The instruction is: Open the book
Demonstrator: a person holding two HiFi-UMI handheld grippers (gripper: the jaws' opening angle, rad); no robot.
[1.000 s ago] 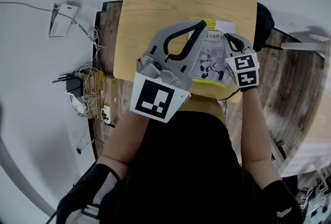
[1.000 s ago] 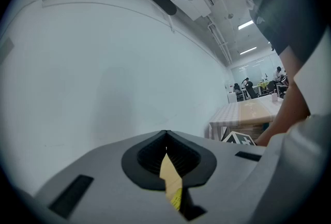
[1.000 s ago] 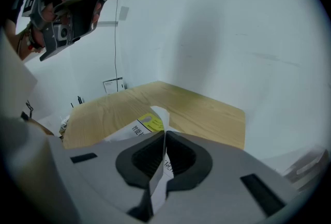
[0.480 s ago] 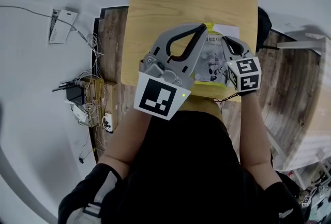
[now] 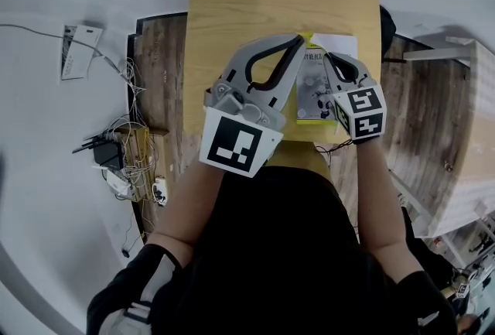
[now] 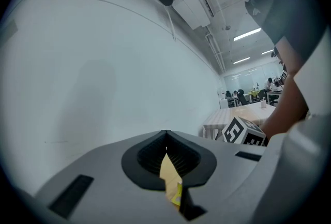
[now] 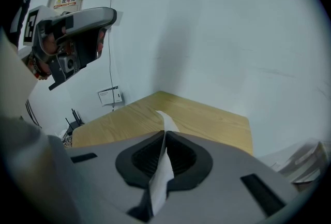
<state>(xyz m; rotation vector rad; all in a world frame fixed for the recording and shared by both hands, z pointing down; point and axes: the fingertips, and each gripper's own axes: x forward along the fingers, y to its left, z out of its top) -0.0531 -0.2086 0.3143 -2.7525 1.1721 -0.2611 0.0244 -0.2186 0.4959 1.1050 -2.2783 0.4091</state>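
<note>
I see the book [image 5: 315, 90] lying on the table [image 5: 255, 1], close to its near edge and toward the right near corner, with its picture cover facing up. Both tools meet over the book's far end. My left gripper [image 5: 300, 41] is clenched: in its own view the jaws are pressed together on a thin yellow-edged leaf [image 6: 170, 179] at the book's far left corner. My right gripper [image 5: 329, 59] is likewise clamped tight, grasping a white page [image 7: 161, 176] that stands up between its pads and curls toward the table's far edge. The two grippers sit just beside each other. Cables [image 5: 128, 148] lie on the floor [image 5: 158, 55] off the table's left edge.
</note>
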